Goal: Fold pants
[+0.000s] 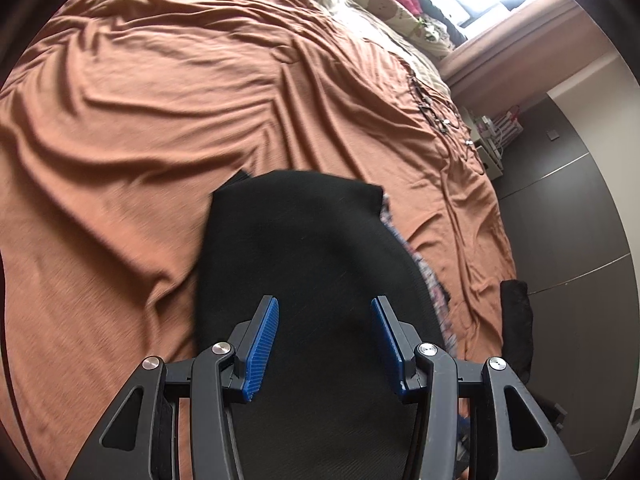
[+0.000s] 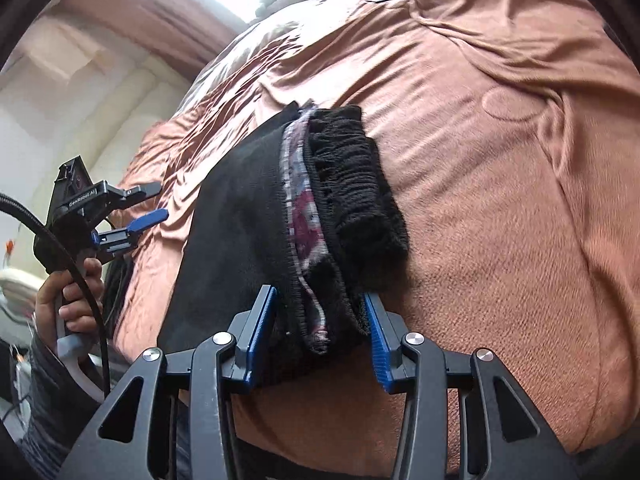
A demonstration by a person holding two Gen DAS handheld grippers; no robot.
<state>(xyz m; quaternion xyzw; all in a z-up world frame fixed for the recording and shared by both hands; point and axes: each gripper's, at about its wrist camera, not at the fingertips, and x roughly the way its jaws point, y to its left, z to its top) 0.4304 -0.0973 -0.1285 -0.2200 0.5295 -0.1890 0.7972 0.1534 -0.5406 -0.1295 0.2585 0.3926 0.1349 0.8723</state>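
The left gripper (image 1: 325, 340) is held with its blue fingers (image 1: 262, 350) wide apart. The right gripper (image 2: 320, 336) is spread too. The left hand (image 2: 68, 296) is seen at nine o'clock.

Black pants (image 1: 304, 240) lie folded into a compact stack on the rust-orange bedsheet (image 1: 140, 120), near the bed's edge; the top layer is smooth, flat black fabric with a squared far end. In the right wrist view the pants (image 2: 236, 220) show stacked layers at the open end: a gathered, ribbed elastic waistband (image 2: 352, 184) bunched on the right side, and a strip of purple-and-grey patterned lining (image 2: 298, 200) exposed between the black layers. The same patterned edge peeks out along the stack's right side in the left wrist view.
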